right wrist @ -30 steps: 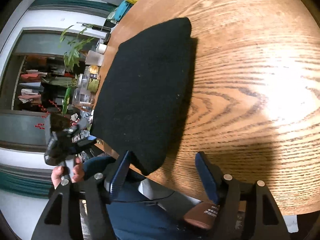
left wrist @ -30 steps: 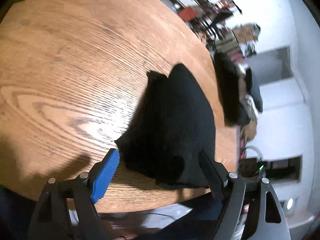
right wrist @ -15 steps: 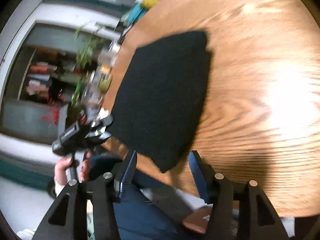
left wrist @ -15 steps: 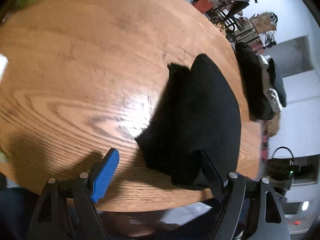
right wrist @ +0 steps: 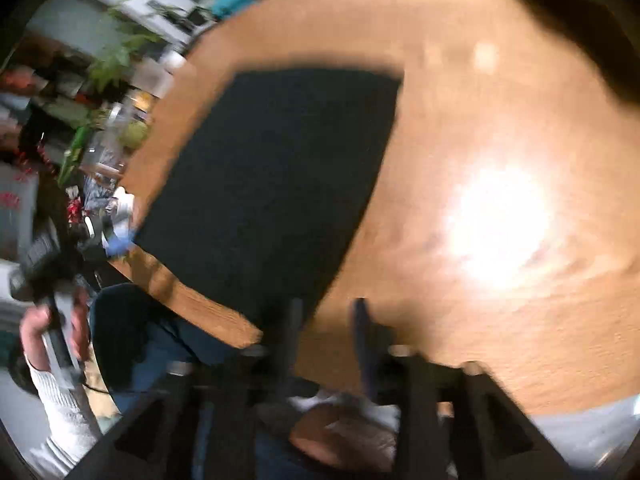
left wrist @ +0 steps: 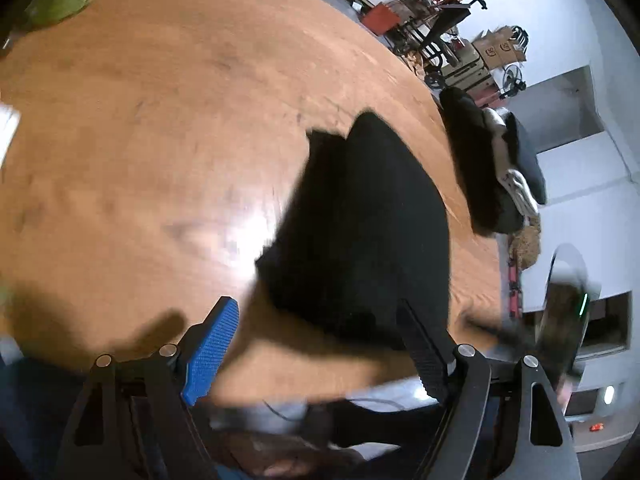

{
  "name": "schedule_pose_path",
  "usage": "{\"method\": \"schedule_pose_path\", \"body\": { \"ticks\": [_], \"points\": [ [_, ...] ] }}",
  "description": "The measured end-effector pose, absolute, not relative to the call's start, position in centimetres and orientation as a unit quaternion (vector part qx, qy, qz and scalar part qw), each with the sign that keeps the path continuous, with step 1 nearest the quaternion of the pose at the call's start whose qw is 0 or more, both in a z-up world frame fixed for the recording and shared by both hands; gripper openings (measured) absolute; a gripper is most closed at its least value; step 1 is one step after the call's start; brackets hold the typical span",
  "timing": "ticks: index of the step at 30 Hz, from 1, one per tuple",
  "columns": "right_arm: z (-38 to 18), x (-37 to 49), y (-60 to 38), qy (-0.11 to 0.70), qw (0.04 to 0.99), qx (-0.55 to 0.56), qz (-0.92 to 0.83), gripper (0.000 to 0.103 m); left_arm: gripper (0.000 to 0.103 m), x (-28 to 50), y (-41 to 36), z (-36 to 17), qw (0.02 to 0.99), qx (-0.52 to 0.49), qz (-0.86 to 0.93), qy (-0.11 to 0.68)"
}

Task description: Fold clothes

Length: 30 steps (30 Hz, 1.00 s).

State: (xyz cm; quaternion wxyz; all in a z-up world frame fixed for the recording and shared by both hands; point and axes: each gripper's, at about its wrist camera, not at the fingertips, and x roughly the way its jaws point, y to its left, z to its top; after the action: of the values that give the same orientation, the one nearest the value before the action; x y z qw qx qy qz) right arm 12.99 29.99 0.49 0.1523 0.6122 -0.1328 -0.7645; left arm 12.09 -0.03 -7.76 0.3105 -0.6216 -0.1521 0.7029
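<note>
A folded black garment lies flat on the round wooden table near its front edge. My left gripper hovers just short of it, open, with the garment's near edge beside the black right finger. In the right wrist view the garment fills the middle. My right gripper is above the table edge, blurred, its jaws closing. Only bare wood shows between them, and the garment's near corner sits by the left finger. A hand holds the left gripper at far left.
A pile of dark and light clothes sits at the table's far right edge. A green object lies at the far left. The person's blue trousers are below the table edge. Plants and shelves crowd the room beyond.
The right gripper's jaws have narrowed and it has lifted and turned, so the garment sits farther off. The left gripper has shifted sideways and stayed open. Both views are now blurred.
</note>
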Motion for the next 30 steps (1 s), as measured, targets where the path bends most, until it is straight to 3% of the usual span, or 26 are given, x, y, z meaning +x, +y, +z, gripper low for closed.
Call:
{"method": "schedule_pose_path", "body": {
  "ticks": [1, 2, 4, 6, 8, 10, 14, 17, 20, 22, 25, 30],
  "points": [
    [2.0, 11.8, 30.8, -0.121, 0.157, 0.595, -0.779, 0.078, 0.081, 12.9, -0.2, -8.2, 0.309, -0.627, 0.697, -0.16],
    [2.8, 10.2, 31.5, -0.109, 0.155, 0.58, -0.792, 0.086, 0.081, 13.6, -0.2, -8.7, 0.304, -0.636, 0.69, -0.165],
    [3.6, 6.6, 32.9, -0.099, 0.131, 0.561, -0.812, 0.084, 0.081, 14.9, -0.1, -9.9, 0.293, -0.654, 0.676, -0.173],
    [2.7, 2.7, 34.2, -0.12, 0.078, 0.563, -0.814, 0.073, 0.081, 15.3, 0.5, -11.1, 0.261, -0.666, 0.678, -0.169],
    [1.0, -0.5, 35.1, -0.149, 0.047, 0.574, -0.803, 0.054, 0.081, 15.1, 1.0, -11.5, 0.238, -0.665, 0.687, -0.171],
    [-0.6, -2.4, 34.8, -0.168, 0.066, 0.585, -0.791, 0.047, 0.081, 14.3, 1.4, -11.3, 0.22, -0.658, 0.701, -0.166],
    [-3.2, -1.6, 34.6, -0.249, 0.182, 0.618, -0.723, 0.053, 0.081, 11.3, 2.7, -10.7, 0.193, -0.649, 0.722, -0.144],
    [-3.6, 1.2, 33.7, -0.254, 0.19, 0.64, -0.699, 0.053, 0.081, 8.1, 4.5, -10.4, 0.187, -0.648, 0.729, -0.118],
    [-4.0, 5.4, 31.6, -0.248, 0.246, 0.669, -0.656, 0.06, 0.081, 4.2, 6.3, -9.7, 0.196, -0.636, 0.742, -0.085],
    [-4.6, 7.8, 30.1, -0.224, 0.29, 0.681, -0.634, 0.06, 0.081, 1.8, 6.9, -9.1, 0.189, -0.627, 0.752, -0.075],
    [-3.8, 8.8, 31.7, -0.197, 0.261, 0.653, -0.683, 0.063, 0.081, -0.1, 6.3, -8.0, 0.178, -0.624, 0.756, -0.089],
    [-1.6, 6.4, 37.6, -0.193, 0.118, 0.558, -0.799, 0.078, 0.081, 1.5, 2.7, -7.2, 0.166, -0.614, 0.756, -0.154]
  ]
}}
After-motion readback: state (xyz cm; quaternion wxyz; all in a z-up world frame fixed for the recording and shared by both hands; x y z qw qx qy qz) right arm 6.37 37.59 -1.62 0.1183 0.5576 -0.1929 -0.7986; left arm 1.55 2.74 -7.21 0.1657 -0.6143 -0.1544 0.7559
